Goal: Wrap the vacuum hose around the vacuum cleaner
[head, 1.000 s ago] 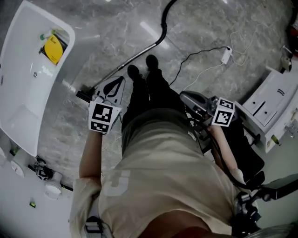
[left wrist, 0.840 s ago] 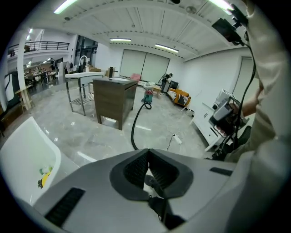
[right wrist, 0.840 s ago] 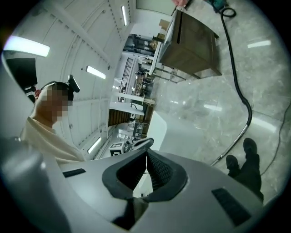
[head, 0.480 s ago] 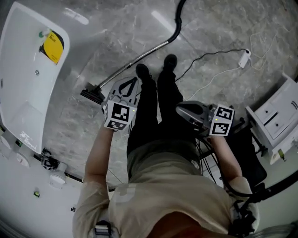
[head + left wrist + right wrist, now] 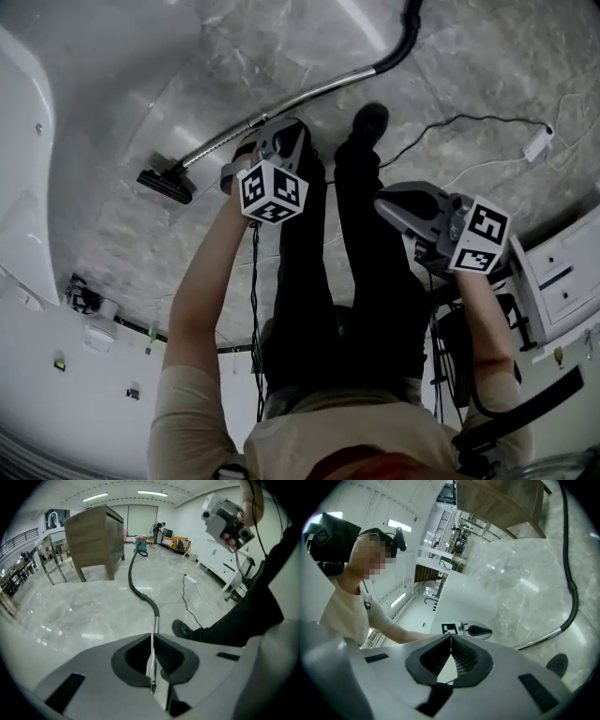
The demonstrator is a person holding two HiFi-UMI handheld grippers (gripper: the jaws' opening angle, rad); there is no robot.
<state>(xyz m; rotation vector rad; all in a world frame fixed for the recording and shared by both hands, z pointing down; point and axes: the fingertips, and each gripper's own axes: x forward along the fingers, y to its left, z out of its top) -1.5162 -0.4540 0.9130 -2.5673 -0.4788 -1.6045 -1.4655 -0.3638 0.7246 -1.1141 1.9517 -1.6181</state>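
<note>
Both claws are pressed together and empty. The left claw [image 5: 278, 141] is held just above the metal wand [image 5: 309, 95], the right claw [image 5: 389, 202] well apart from it. The vacuum hose [image 5: 146, 597] lies on the floor [image 5: 487, 84], running from the wand's far end to the distant vacuum cleaner [image 5: 140, 546]. It is judged light, limp and springy. It is best gripped just beyond the wand, where the cuff is stiffer.

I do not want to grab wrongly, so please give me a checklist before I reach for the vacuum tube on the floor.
1. Left gripper jaws open: not ok, shut and empty.
2. Right gripper jaws open: not ok, shut and empty.
3. Metal tube in sight: ok, it lies on the floor just past the left gripper.
4. Shoe off the tube: ok, apart.
5. Black cable away from feet: not ok, it lies close beside the shoe.
</note>
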